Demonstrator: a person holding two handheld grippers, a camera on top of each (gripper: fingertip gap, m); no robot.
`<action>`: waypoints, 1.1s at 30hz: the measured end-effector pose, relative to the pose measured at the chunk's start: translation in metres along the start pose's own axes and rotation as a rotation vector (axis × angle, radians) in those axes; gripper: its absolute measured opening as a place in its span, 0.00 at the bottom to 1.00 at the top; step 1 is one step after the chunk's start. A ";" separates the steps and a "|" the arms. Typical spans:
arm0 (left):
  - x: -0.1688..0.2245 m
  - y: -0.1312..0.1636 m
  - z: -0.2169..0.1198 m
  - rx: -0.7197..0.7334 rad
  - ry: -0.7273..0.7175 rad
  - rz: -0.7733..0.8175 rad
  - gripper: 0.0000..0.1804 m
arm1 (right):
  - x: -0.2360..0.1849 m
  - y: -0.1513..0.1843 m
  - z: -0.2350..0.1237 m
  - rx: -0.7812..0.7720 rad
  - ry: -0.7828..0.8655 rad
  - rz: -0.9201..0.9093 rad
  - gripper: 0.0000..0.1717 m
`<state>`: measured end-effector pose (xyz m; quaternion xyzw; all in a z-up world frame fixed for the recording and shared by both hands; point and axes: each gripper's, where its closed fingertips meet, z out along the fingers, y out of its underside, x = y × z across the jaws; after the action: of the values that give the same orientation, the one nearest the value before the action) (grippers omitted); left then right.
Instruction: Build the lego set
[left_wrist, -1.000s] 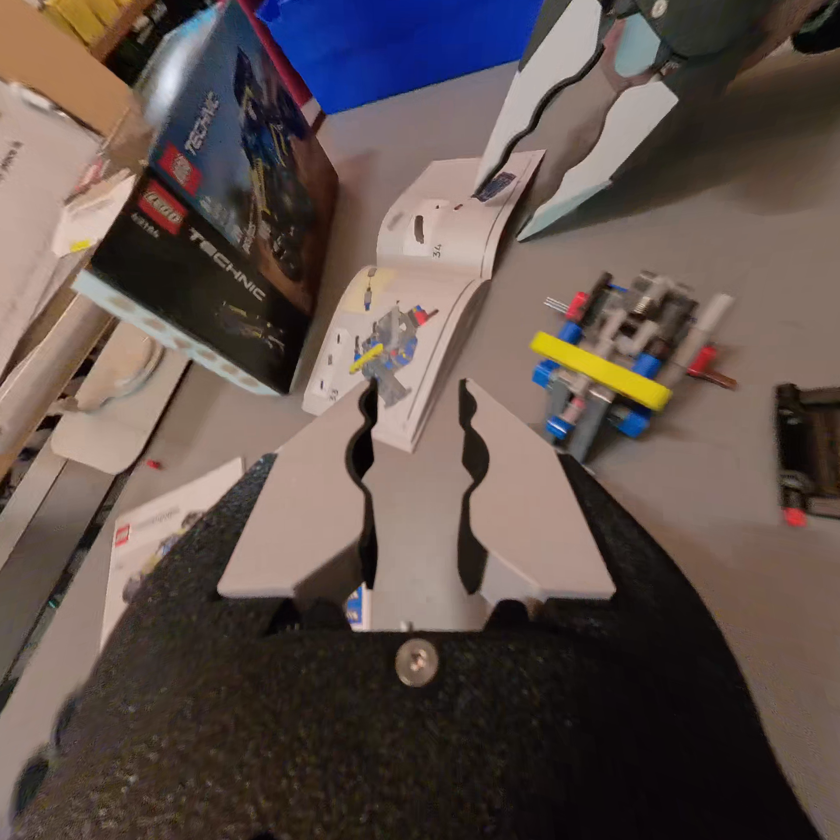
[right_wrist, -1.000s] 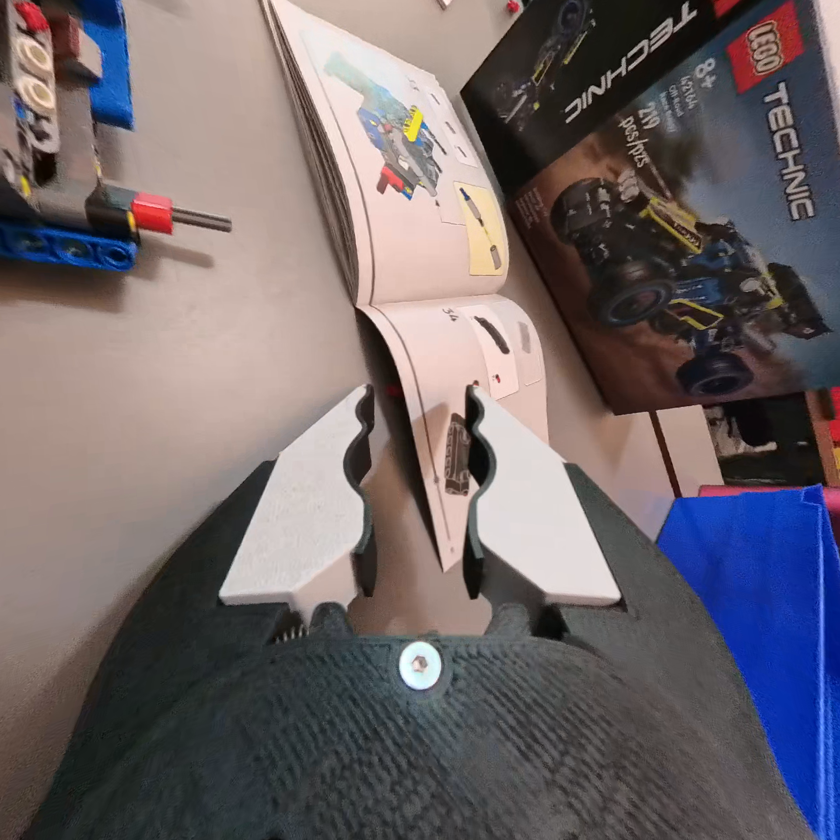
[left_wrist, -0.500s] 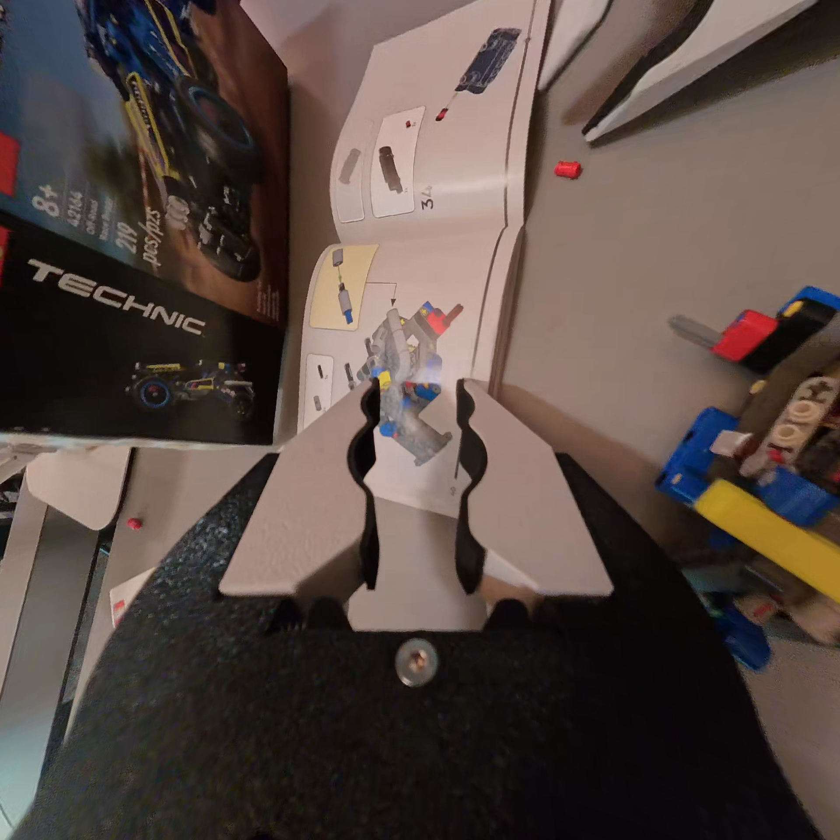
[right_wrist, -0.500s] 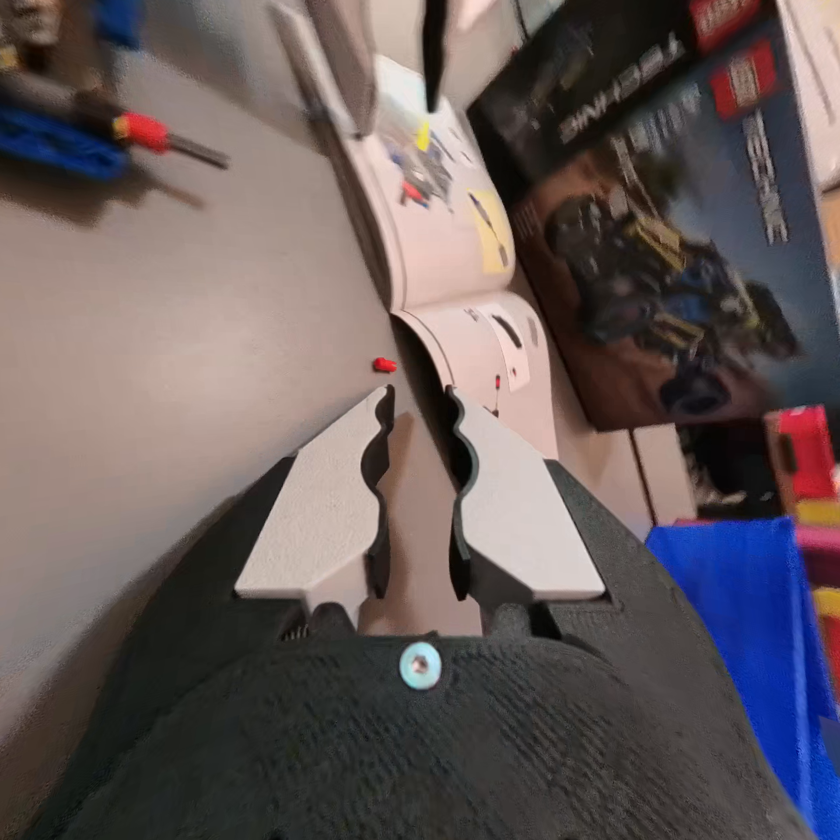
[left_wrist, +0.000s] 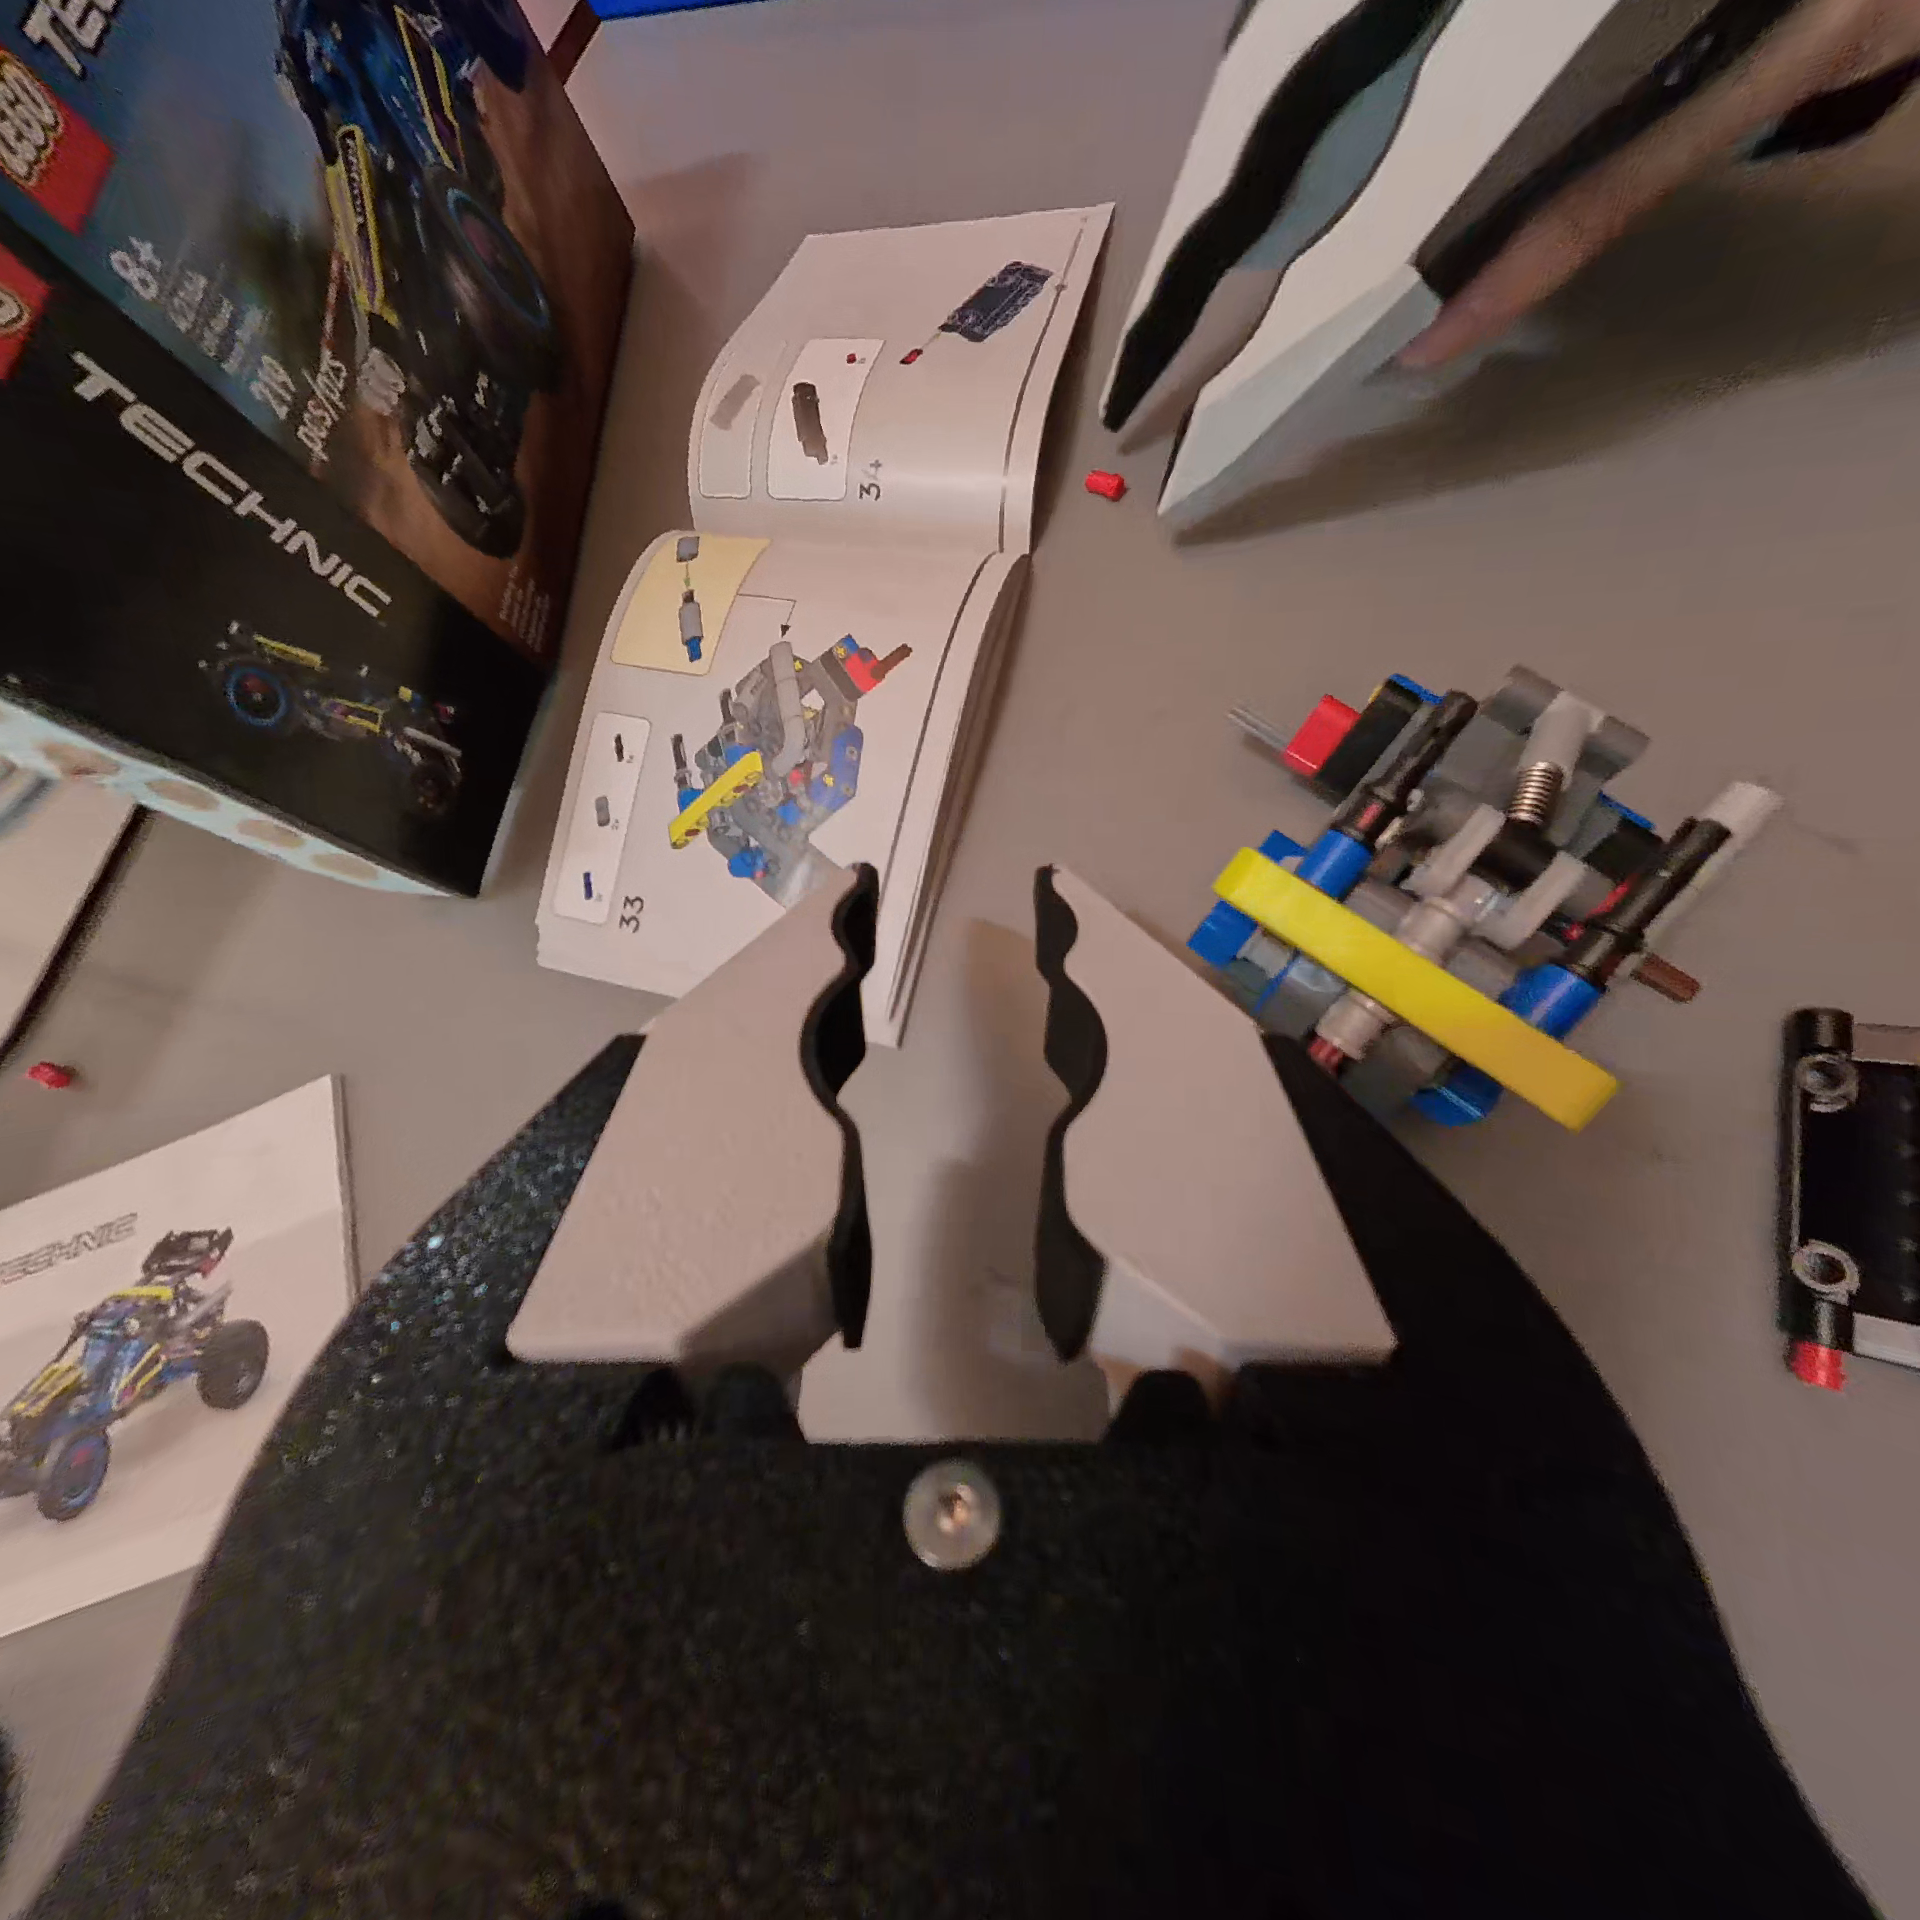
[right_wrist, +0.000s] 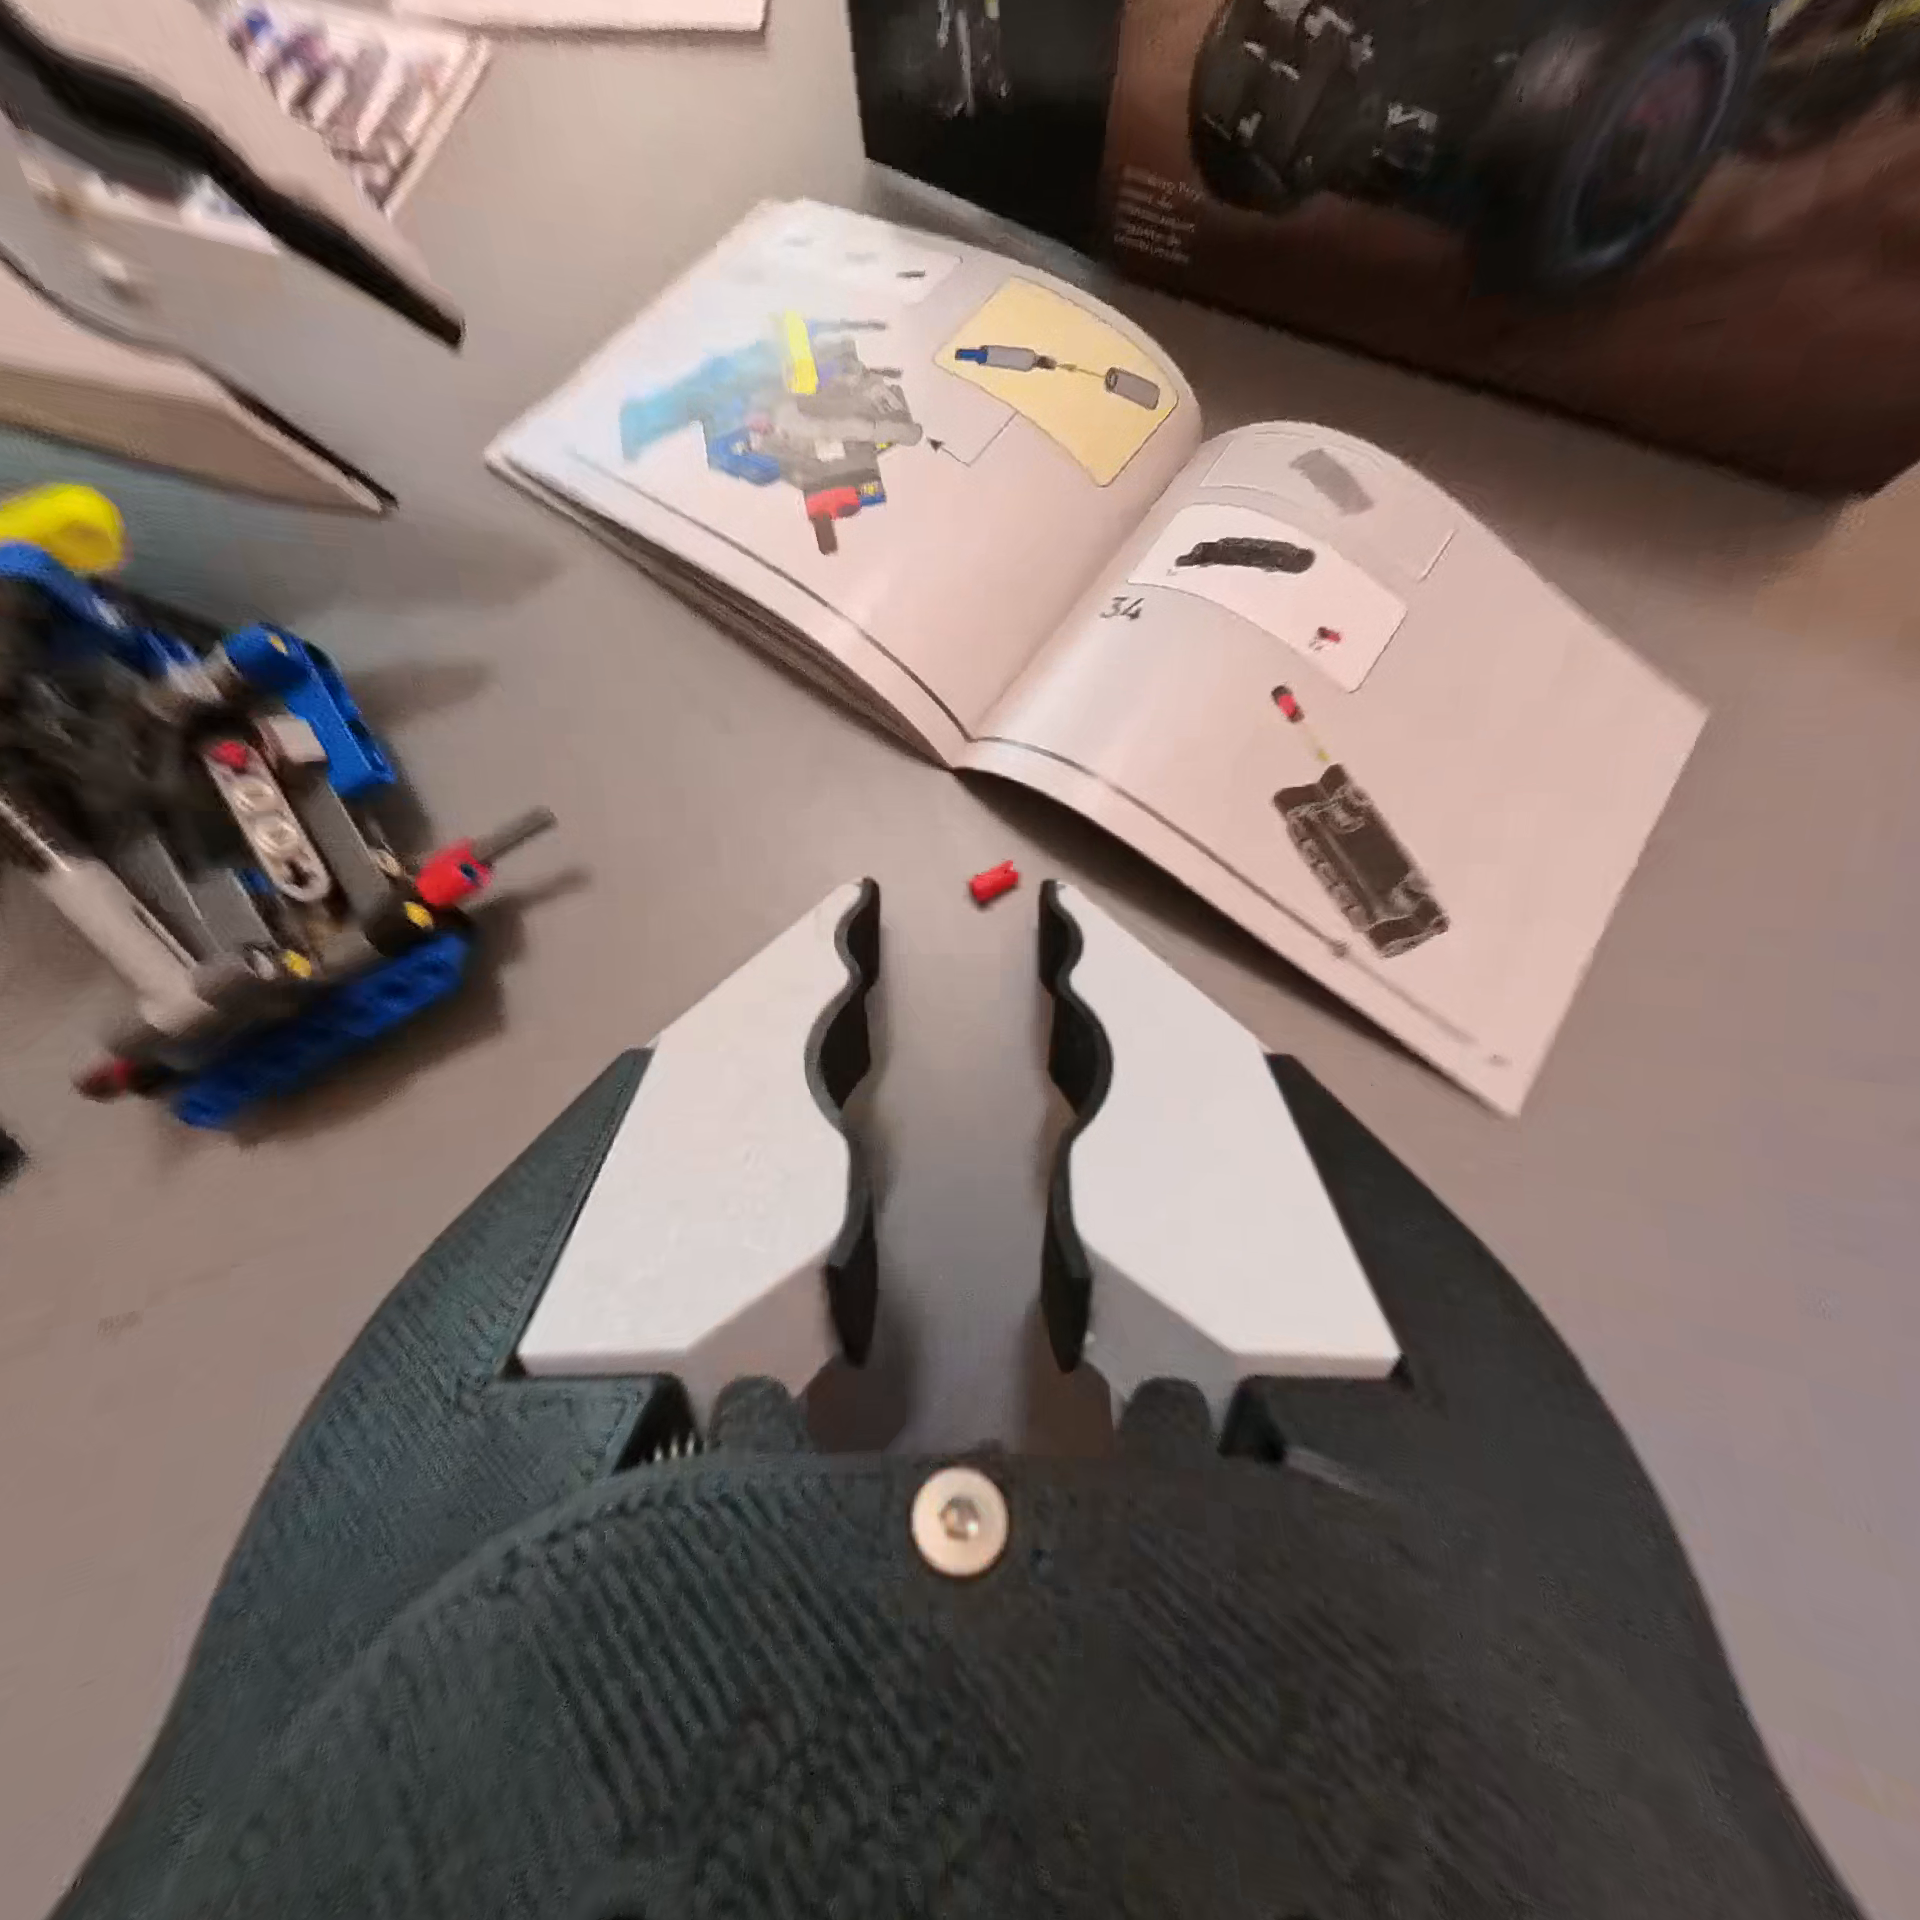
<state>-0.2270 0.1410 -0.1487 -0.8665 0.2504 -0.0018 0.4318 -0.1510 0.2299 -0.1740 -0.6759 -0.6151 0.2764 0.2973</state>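
Observation:
My right gripper (right_wrist: 958, 896) is open with nothing between its pads. It hovers over the grey table, and a small red pin (right_wrist: 993, 883) lies on the table just beyond its tips, untouched. The same pin (left_wrist: 1104, 484) shows in the left wrist view beside the right gripper's fingers (left_wrist: 1226, 270). My left gripper (left_wrist: 956, 883) is open with nothing between its pads, above the near edge of an open instruction booklet (left_wrist: 831, 623). A partly built brick model (left_wrist: 1455, 894) with a yellow beam lies to its right; it also shows in the right wrist view (right_wrist: 208, 821).
A dark toy box (left_wrist: 260, 416) stands left of the booklet (right_wrist: 1091, 582). A second booklet (left_wrist: 156, 1351) lies at the near left. A black panel piece (left_wrist: 1849, 1184) lies at the right edge. Another small red piece (left_wrist: 47, 1073) lies at the left.
The right gripper swung round to face the red pin and its jaws narrowed, then widened. The left gripper drew back from over the booklet page, jaws closing slightly.

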 end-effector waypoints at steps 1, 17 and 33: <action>0.000 0.001 0.000 0.000 -0.003 -0.004 0.15 | 0.000 0.001 0.000 0.010 0.024 0.032 0.14; 0.004 0.001 -0.012 0.036 -0.015 -0.008 0.15 | 0.004 -0.001 0.013 0.015 0.125 0.013 0.01; 0.094 -0.122 -0.077 0.448 -0.049 0.834 0.15 | -0.136 -0.068 -0.130 0.465 -0.691 -0.052 0.00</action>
<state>-0.1089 0.1035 -0.0288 -0.5774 0.5600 0.1383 0.5779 -0.1120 0.0908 -0.0353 -0.4426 -0.6166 0.6109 0.2251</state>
